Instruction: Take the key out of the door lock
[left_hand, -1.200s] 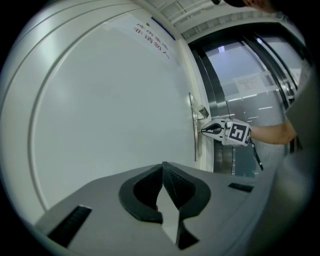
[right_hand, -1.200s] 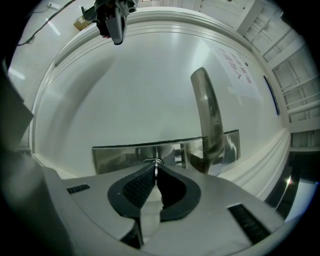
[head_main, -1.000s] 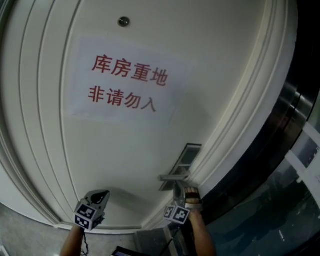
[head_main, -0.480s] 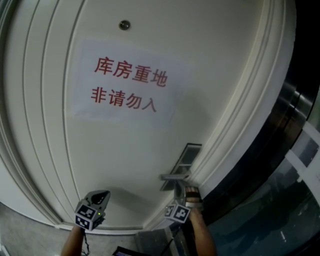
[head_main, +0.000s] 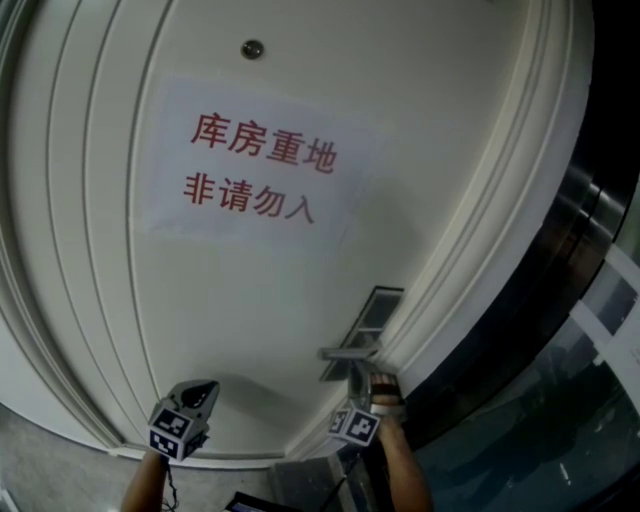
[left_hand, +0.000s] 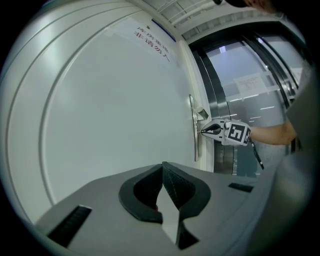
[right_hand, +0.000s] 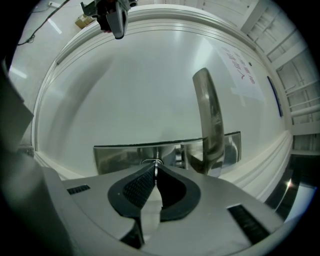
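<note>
Clamped on the key (right_hand: 155, 163) with the right gripper (right_hand: 156, 170) — jaws all but together, with only a thin, edge-on sliver of metal between the pad tips. Gripped that way, by judgement, to allow a straight pull back along the jaws' own line with no twisting in the cylinder. Not yet drawn out, it seems: seated right at the pad tips, hard against the steel lock plate (right_hand: 125, 155) directly ahead of the jaws.

Just to the right of those jaws and rising above them, the door handle (right_hand: 210, 115). Approached from under it, probably to keep the gripper body clear of the lever.

Closed on nothing, the left gripper (left_hand: 162, 170), pads meeting with bare air around them. Held low and well to the left of the right gripper, facing the plain door (left_hand: 110, 100) panel but apart from it. Parked out of the way, most likely, as a one-handed job. Far above both grippers, a paper notice (head_main: 255, 165) with red characters.

Called for next, by judgement: a steady pull away from the plate with the grip kept firm — thin metal, little pad contact, easy to lose.
</note>
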